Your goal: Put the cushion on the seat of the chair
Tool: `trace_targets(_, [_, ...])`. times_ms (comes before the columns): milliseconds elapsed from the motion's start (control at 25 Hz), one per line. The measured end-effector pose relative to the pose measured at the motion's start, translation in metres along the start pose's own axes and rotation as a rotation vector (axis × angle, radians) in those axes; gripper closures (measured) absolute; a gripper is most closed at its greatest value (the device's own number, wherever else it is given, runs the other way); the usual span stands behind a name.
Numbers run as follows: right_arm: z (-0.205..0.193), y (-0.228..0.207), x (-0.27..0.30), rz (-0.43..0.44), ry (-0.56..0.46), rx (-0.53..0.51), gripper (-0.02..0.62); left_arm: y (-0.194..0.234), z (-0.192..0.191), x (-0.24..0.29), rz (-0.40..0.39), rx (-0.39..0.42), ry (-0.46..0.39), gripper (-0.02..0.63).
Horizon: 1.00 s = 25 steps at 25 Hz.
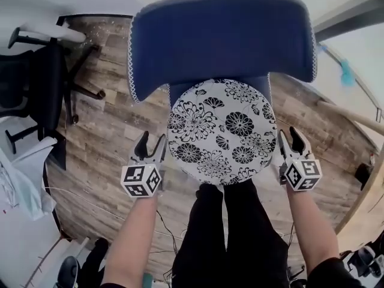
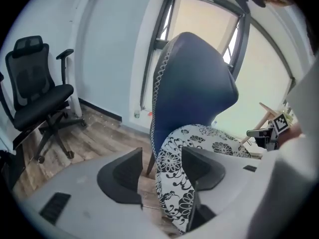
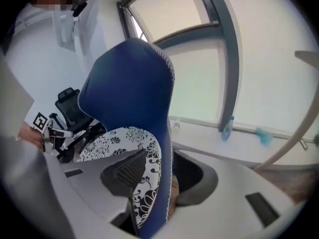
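Note:
A round white cushion (image 1: 222, 131) with black flowers lies on the seat of the blue chair (image 1: 222, 35), against its curved back. My left gripper (image 1: 151, 143) stands open just off the cushion's left edge, nothing pinched. My right gripper (image 1: 288, 138) stands open at the cushion's right edge. In the left gripper view the cushion (image 2: 209, 136) and chair back (image 2: 194, 83) show beyond the spread left gripper (image 2: 162, 158). In the right gripper view the right gripper (image 3: 158, 171) frames the chair's side (image 3: 129, 83) and the cushion (image 3: 107, 141), its pads apart from both.
A black office chair (image 1: 36, 83) stands on the wood floor (image 1: 102, 137) to the left. The person's dark legs (image 1: 234, 233) are right in front of the seat. A window sill with a bottle (image 3: 227, 128) runs behind the chair. Cables lie on the floor.

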State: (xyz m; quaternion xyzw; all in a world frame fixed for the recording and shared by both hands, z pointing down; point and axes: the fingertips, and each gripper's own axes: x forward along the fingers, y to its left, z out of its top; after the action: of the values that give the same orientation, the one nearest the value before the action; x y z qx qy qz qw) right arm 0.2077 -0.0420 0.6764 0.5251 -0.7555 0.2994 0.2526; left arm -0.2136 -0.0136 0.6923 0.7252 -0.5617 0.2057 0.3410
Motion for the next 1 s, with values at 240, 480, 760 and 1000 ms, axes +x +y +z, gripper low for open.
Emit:
trace_targets(240, [0.067, 0.036, -0.062, 0.044, -0.156, 0.021, 0.435, -0.05, 0.035, -0.042, -0.07, 0.074, -0.043, 0.38])
trace_targets(480, [0.121, 0.073, -0.135, 0.052, -0.208, -0.049, 0.497, -0.103, 0.084, -0.112, -0.126, 0.136, -0.121, 0.528])
trace_targets(760, [0.163, 0.111, -0.219, 0.121, -0.265, -0.042, 0.546, -0.117, 0.161, -0.198, -0.129, 0.162, -0.275, 0.588])
trace_targets(1000, [0.209, 0.122, -0.274, 0.137, -0.346, -0.055, 0.557, -0.138, 0.204, -0.271, -0.165, 0.177, -0.358, 0.588])
